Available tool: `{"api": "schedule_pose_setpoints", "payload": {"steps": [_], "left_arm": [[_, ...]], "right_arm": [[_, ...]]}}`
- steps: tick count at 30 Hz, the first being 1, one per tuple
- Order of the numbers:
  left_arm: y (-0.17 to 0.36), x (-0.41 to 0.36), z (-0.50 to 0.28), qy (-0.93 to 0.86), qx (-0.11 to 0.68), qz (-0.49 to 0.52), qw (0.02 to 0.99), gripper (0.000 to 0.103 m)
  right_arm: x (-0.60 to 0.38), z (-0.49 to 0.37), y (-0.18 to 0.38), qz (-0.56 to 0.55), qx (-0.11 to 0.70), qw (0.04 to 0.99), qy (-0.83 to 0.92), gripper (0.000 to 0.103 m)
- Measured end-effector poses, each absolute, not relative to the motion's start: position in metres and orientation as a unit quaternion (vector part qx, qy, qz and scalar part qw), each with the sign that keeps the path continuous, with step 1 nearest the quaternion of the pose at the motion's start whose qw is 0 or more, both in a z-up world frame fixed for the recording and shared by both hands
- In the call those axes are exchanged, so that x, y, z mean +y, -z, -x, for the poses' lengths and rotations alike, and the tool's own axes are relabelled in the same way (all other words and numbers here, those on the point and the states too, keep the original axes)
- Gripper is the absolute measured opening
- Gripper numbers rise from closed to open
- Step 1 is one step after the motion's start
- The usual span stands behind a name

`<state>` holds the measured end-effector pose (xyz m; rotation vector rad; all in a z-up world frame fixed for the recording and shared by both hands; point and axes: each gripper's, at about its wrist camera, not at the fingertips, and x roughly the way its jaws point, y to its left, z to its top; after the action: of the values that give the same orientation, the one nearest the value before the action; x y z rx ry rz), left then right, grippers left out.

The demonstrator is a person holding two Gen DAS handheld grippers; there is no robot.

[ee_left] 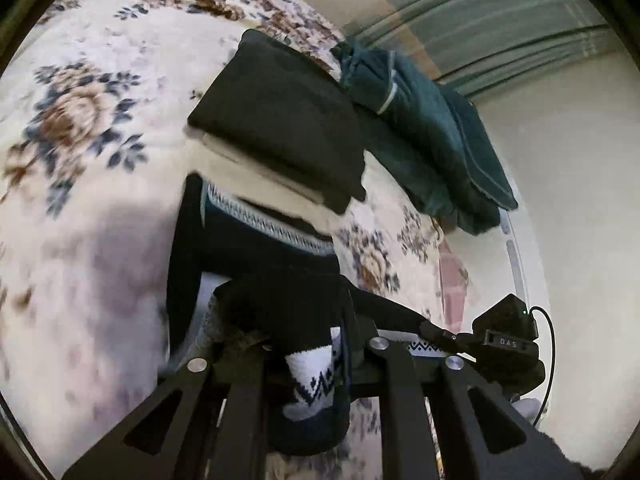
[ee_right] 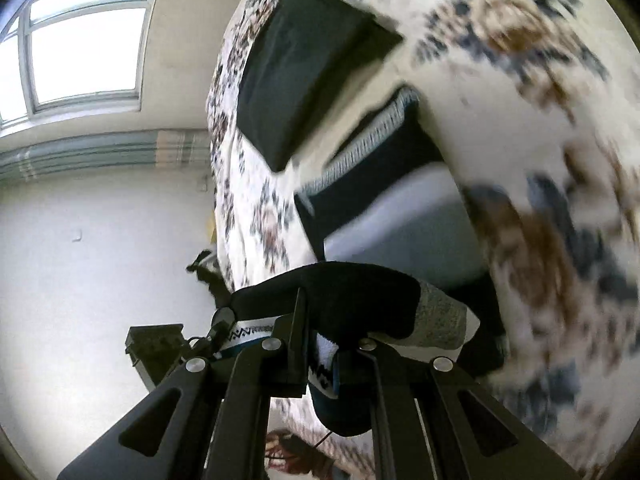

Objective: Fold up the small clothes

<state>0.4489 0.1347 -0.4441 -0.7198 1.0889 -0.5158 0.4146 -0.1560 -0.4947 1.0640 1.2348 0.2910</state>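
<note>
1. Both grippers' fingers are pinched nearly closed on one garment – the left gripper (ee_left: 344,344) and the right gripper (ee_right: 320,332) each clamp an edge of a dark knitted sweater (ee_left: 256,248) with a white zigzag band, lifted above the bed.
2. A floral bedspread (ee_left: 80,120) – cream with blue and brown flowers – fills most of both views, blurred.
3. The sweater's lower part lies on the bedspread just below a folded black garment (ee_left: 280,128).
4. That black piece sits on a pale folded one, near the bed's far edge.
5. A teal garment (ee_left: 432,128) lies just beside it, at the bed's edge.
</note>
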Motion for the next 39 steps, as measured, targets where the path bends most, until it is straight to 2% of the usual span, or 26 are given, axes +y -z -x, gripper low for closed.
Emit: {"api": "schedule_pose_setpoints", "payload": {"steps": [1,2,5,6,7,8,9,13,22,27,32,37,39], "left_arm": [[0.452,0.136,-0.461,0.234,0.507,0.337,0.758,0.012],[0.462,0.137,-0.476,0.236,0.512,0.35,0.748,0.02],[0.49,0.144,-0.511,0.239,0.515,0.391,0.724,0.065],[0.5,0.148,-0.52,0.23,0.513,0.406,0.721,0.067],[0.503,0.149,-0.524,0.226,0.513,0.411,0.719,0.067],[0.509,0.152,-0.528,0.22,0.513,0.417,0.717,0.067],[0.515,0.156,-0.531,0.213,0.509,0.422,0.719,0.067],[0.518,0.168,-0.526,0.201,0.506,0.418,0.727,0.067],[0.521,0.176,-0.487,0.189,0.539,0.338,0.748,0.067],[0.55,0.145,-0.525,0.178,0.581,0.294,0.738,0.067],[0.555,0.143,-0.559,0.153,0.577,0.3,0.744,0.067],[0.529,0.17,-0.514,0.153,0.55,0.315,0.758,0.067],[0.526,0.187,-0.473,0.17,0.541,0.343,0.749,0.067]], "right_arm": [[-0.157,-0.434,0.501,-0.48,0.551,0.671,-0.13,0.008],[-0.163,-0.448,0.503,-0.485,0.553,0.665,-0.128,0.008],[-0.168,-0.49,0.525,-0.509,0.55,0.653,-0.11,0.013],[-0.17,-0.503,0.533,-0.519,0.549,0.646,-0.107,0.027],[-0.171,-0.511,0.536,-0.527,0.544,0.643,-0.107,0.039],[-0.174,-0.52,0.539,-0.535,0.535,0.646,-0.103,0.063],[-0.176,-0.527,0.539,-0.538,0.526,0.652,-0.095,0.068],[-0.183,-0.54,0.538,-0.541,0.517,0.657,-0.092,0.068],[-0.142,-0.505,0.554,-0.34,0.634,0.686,-0.106,0.068],[-0.123,-0.54,0.575,-0.274,0.645,0.71,-0.073,0.068],[-0.133,-0.584,0.583,-0.26,0.633,0.728,-0.042,0.068],[-0.165,-0.587,0.574,-0.282,0.64,0.711,-0.075,0.068],[-0.179,-0.581,0.574,-0.289,0.648,0.697,-0.102,0.083]]}}
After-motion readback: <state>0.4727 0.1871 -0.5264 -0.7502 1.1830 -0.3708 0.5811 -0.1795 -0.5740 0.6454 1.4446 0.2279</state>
